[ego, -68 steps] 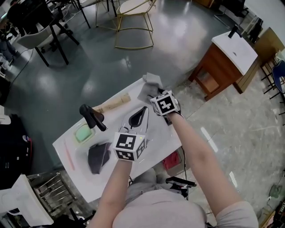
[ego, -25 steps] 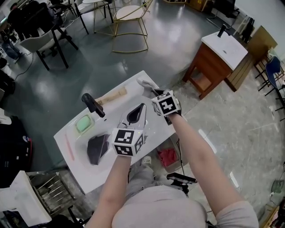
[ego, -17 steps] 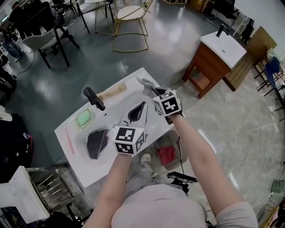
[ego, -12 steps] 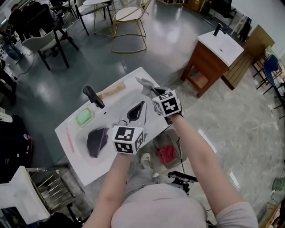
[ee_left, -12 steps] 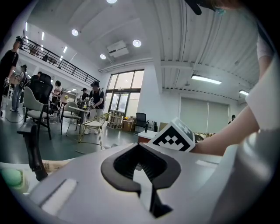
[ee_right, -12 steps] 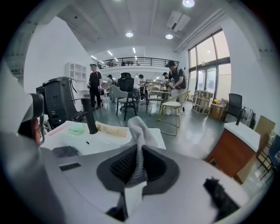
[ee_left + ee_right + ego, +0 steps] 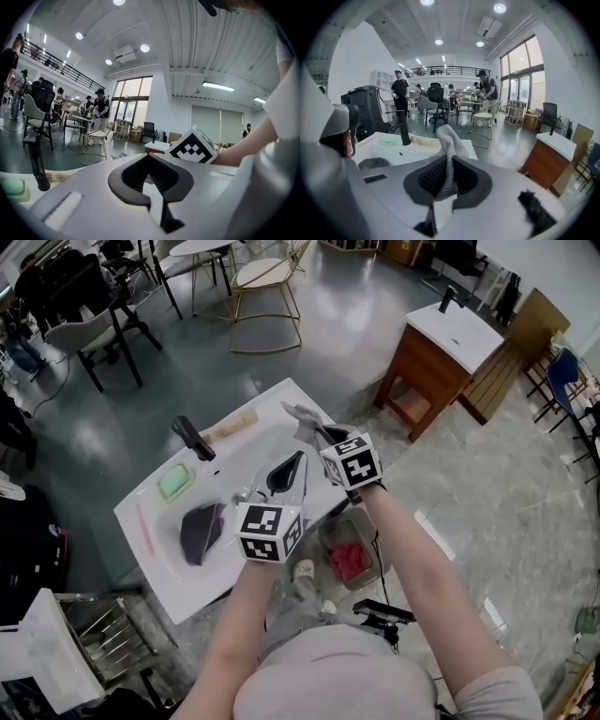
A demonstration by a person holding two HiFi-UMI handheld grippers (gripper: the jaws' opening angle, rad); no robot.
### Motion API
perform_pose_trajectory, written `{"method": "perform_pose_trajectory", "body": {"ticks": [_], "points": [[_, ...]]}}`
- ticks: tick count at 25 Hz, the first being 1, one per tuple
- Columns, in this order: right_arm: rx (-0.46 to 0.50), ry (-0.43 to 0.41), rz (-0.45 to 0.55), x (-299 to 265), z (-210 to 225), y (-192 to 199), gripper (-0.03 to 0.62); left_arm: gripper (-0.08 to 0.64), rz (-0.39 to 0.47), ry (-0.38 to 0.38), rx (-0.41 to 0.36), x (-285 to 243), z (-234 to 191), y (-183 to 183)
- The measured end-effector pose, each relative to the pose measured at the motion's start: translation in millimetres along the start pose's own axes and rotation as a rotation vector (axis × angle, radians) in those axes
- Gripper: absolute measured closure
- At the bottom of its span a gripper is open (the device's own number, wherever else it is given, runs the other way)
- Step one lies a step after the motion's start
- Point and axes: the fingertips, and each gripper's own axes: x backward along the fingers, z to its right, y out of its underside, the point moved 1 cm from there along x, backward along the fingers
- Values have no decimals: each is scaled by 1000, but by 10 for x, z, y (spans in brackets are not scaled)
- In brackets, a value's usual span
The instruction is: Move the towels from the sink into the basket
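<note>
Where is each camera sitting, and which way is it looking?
Head view: on the person's head, looking steeply down at the white sink counter; both forearms show.
Left gripper view: on the left gripper, looking almost level across the counter into the room; its closed fingers and the right forearm show.
Right gripper view: on the right gripper, looking slightly down along its fingers, which pinch the light towel.
Shared: all three show the black faucet.

Grey left hand-held gripper (image 7: 149, 157), black-and-white marker cube (image 7: 269, 532), pale shirt (image 7: 328, 690).
</note>
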Motion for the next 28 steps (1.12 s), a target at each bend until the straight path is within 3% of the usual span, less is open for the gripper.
{"method": "perform_pose_trajectory", "body": {"ticks": [9, 28], "points": [[-30, -12, 57, 361, -31, 60, 554, 555, -4, 21, 0, 84, 213, 54], [-48, 46, 132, 1083, -101, 316, 554, 555, -18, 97, -41, 191, 664, 126]]}}
